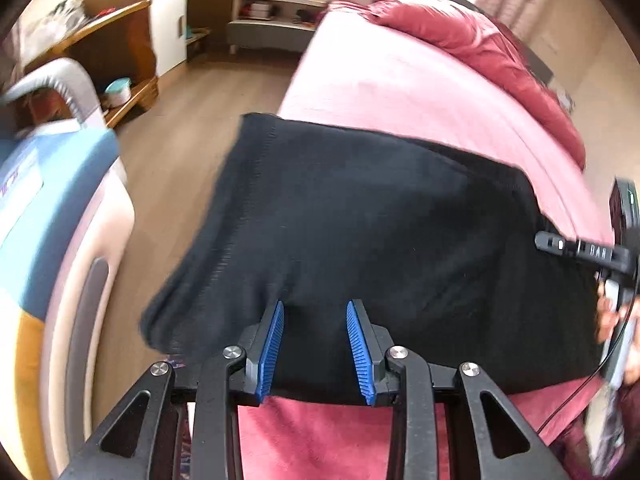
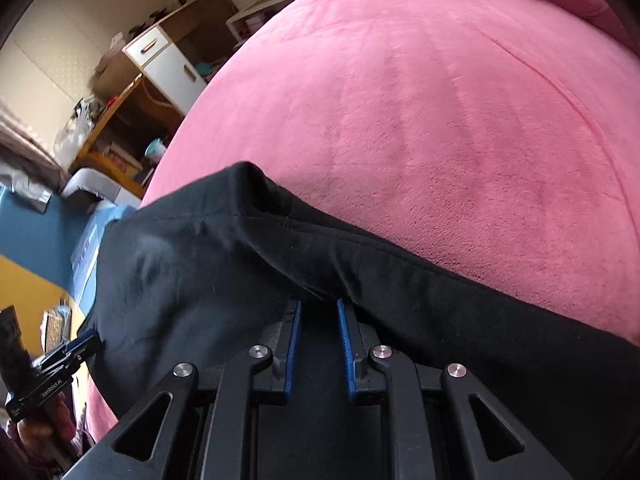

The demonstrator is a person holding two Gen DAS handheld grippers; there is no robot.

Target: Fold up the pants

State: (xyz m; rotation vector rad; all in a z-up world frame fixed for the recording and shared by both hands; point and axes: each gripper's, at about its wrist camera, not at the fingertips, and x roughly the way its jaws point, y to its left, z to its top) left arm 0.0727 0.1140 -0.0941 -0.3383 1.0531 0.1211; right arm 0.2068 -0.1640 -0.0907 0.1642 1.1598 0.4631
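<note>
A small teal-lidded tub (image 1: pixel 118 91) is seen on the lowest board of a wooden shelf unit (image 1: pixel 120 40) at about ten o'clock in the left wrist view, and blurred items sit in a low white shelf (image 1: pixel 276 8) at twelve o'clock; what they are cannot be told. The black pants (image 1: pixel 360 216) are spread over the near edge of a pink bed cover (image 1: pixel 400 80), one end drooping past the bed's side toward eight o'clock. Only the left wrist view shows wooden floor (image 1: pixel 192 120) and a red quilt (image 1: pixel 480 44) bunched at one o'clock; only the right wrist view shows a raised fold of the pants (image 2: pixel 256 184) at eleven o'clock from its fingers. The left gripper (image 1: pixel 315 308) is held with blue pads parted, cloth lying between and beyond them, unpinched. The right gripper (image 2: pixel 318 304) is likewise parted, its tips tucked just under a cloth ridge.
</note>
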